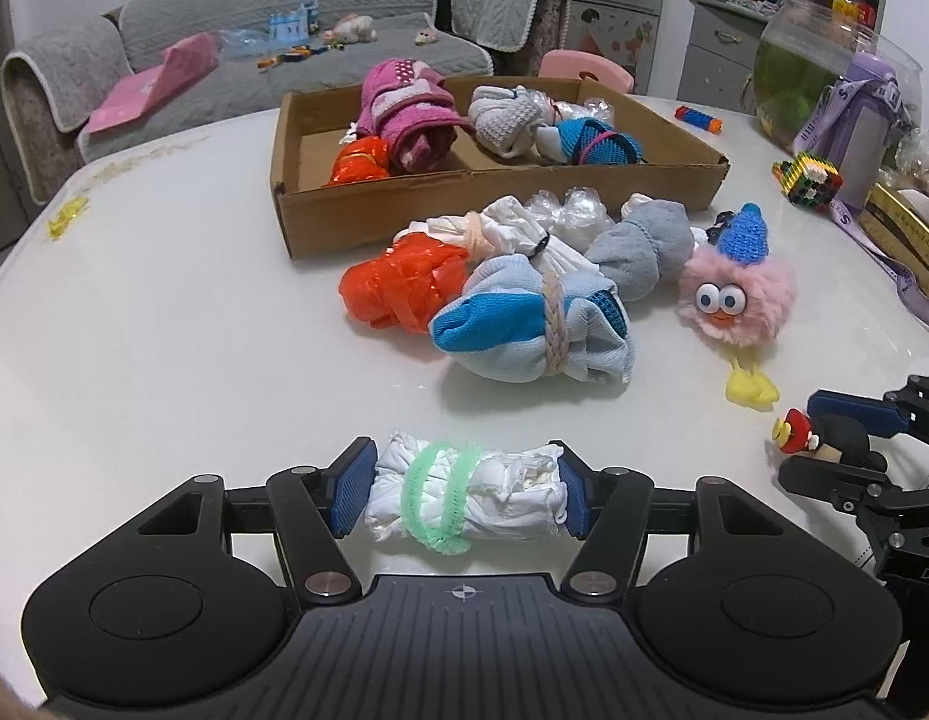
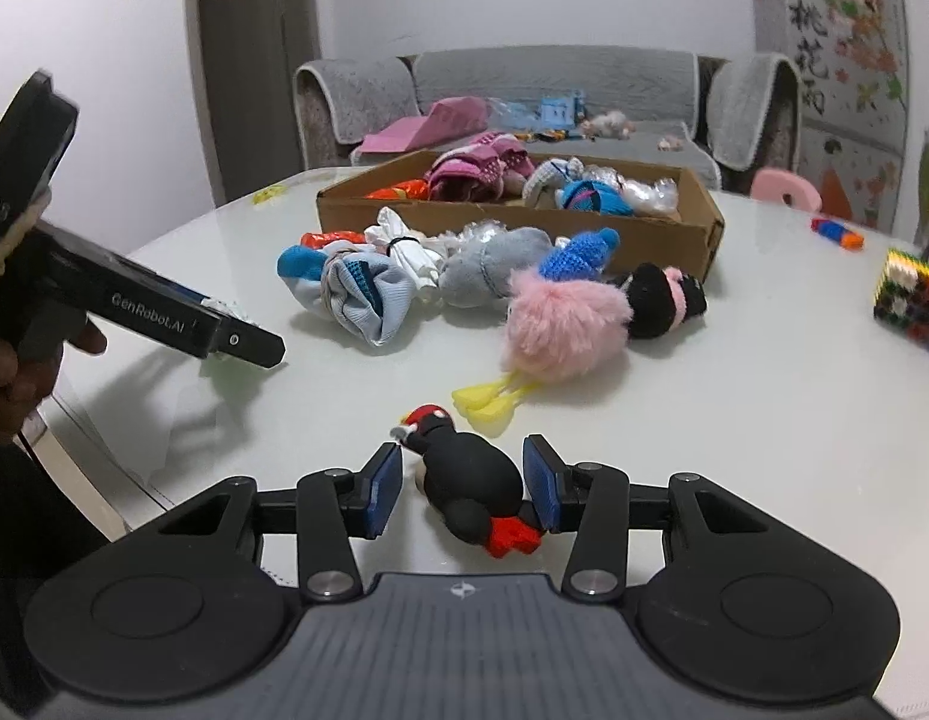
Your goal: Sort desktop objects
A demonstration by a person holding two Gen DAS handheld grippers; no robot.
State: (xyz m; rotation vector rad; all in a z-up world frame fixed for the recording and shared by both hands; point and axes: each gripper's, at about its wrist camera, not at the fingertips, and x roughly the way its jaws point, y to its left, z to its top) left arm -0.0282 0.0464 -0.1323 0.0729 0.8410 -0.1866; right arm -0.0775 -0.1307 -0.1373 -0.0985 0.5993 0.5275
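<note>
- White counter (image 1: 164, 330) carried a cardboard box (image 1: 494, 204) and cloth bundles.
- Left gripper (image 1: 461, 495) pinched a white bundle (image 1: 464, 498).
- Right gripper's (image 2: 461, 489) fingers stood spread around a black figurine (image 2: 470, 480).

A grey quilted sofa (image 1: 272, 6) is seen beyond the white glossy counter (image 1: 164, 324). On the sofa, a pink flat book (image 1: 152, 84), a light-blue plastic castle toy (image 1: 293, 24) and a small pale plush toy (image 1: 350, 30) are laid. Right of the sofa, a flower-patterned cabinet (image 2: 836, 60) is placed.
</note>
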